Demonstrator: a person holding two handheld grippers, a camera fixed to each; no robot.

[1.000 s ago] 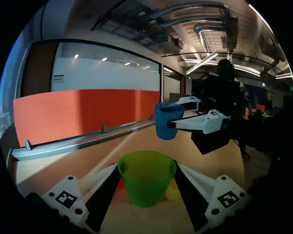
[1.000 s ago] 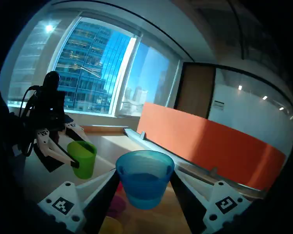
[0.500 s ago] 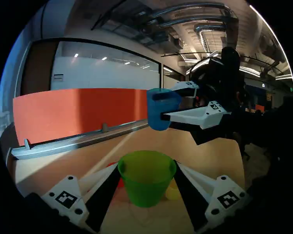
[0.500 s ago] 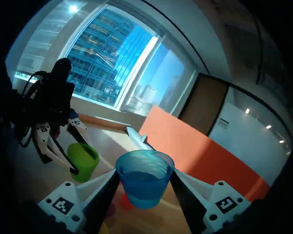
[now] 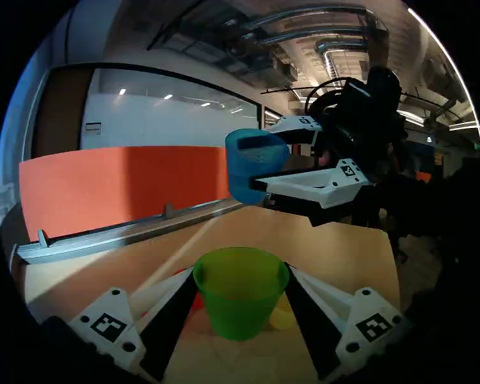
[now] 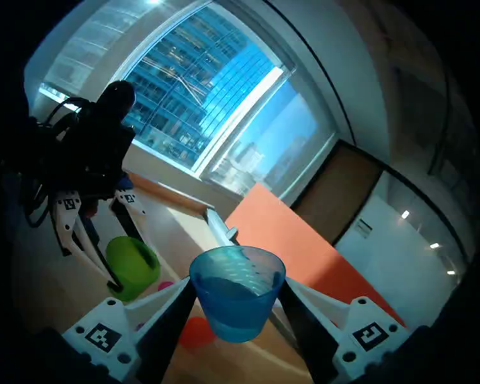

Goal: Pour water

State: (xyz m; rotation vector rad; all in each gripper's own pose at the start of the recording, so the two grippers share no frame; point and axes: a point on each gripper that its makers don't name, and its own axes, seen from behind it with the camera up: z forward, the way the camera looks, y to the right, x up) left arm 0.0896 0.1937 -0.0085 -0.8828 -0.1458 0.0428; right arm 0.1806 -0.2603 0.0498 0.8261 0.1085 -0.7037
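In the left gripper view my left gripper (image 5: 241, 291) is shut on a green cup (image 5: 241, 290), held upright above the wooden table (image 5: 342, 246). Higher up and beyond it hangs a blue cup (image 5: 253, 164), tilted, gripped by my right gripper (image 5: 256, 182). In the right gripper view the right gripper (image 6: 237, 304) is shut on the blue cup (image 6: 237, 299), which holds water and leans to one side. The green cup (image 6: 132, 267) sits lower left there, between the left gripper's fingers (image 6: 99, 259).
An orange partition (image 5: 125, 182) with a metal rail (image 5: 131, 227) runs along the table's far side. Small coloured cups, red (image 6: 195, 331) and yellow (image 5: 282, 317), lie on the table below the held cups. Large windows (image 6: 195, 109) stand behind the left gripper.
The right gripper has lifted the blue cup and carried it closer over the green cup, tilting it more. The left gripper and green cup have stayed still.
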